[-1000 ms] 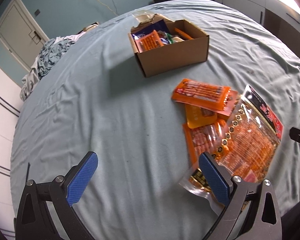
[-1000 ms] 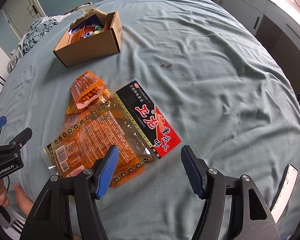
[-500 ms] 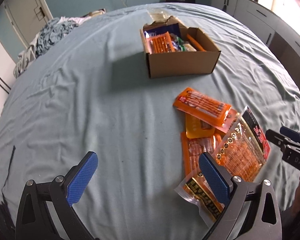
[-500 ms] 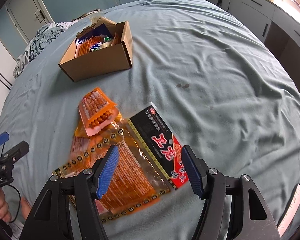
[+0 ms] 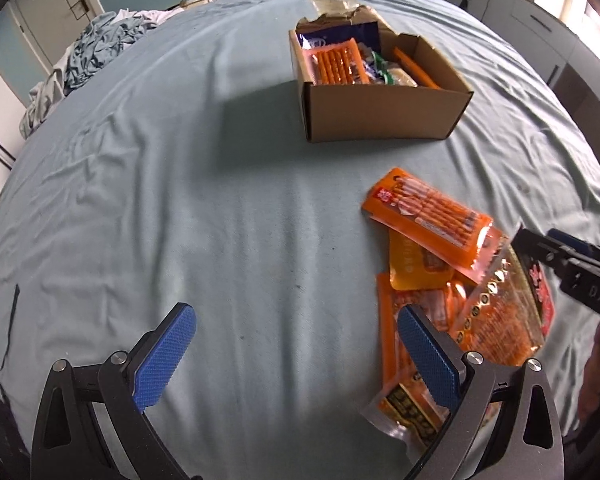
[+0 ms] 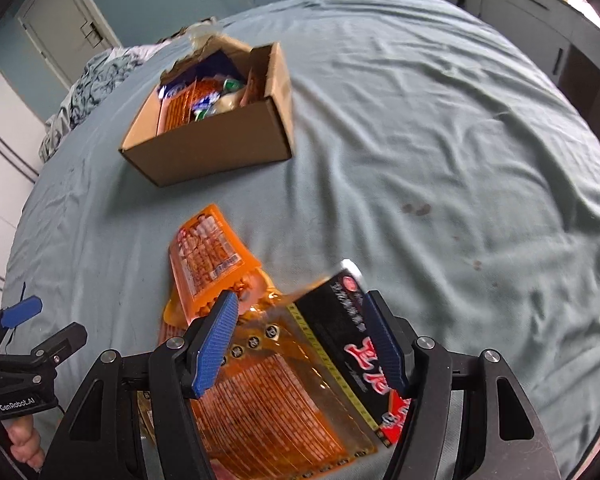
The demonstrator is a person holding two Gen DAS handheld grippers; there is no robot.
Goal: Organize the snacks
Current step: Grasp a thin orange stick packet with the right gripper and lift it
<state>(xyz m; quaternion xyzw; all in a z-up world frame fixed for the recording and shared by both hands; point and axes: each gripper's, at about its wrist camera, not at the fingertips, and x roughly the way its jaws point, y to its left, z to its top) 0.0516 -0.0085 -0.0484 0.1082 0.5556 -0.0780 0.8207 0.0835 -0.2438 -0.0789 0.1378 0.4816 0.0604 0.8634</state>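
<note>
An open cardboard box (image 5: 380,112) (image 6: 220,152) holding several snack packs stands on the bed. Nearer lies a pile of orange packs: a sausage pack (image 5: 424,216) (image 6: 208,256) on top and a large clear bag with a black-and-red header (image 5: 500,320) (image 6: 284,392). My right gripper (image 6: 300,320) is open and hovers over the large bag's header end, its fingers either side of the top corner, pads not pressing. My left gripper (image 5: 296,344) is open over bare sheet, with its right finger beside the pile. Each gripper shows at the edge of the other's view.
Light blue-grey bed sheet (image 5: 180,200) covers the whole surface. Crumpled clothes (image 5: 88,52) lie at the far left edge. White cabinets (image 5: 540,28) line the right side and a door (image 6: 60,28) is at the back left. A hand (image 6: 24,436) holds the left gripper's handle.
Both grippers moved forward and slightly down toward the pile. The right gripper's fingers went from short of the large bag to over its header. Both stayed open.
</note>
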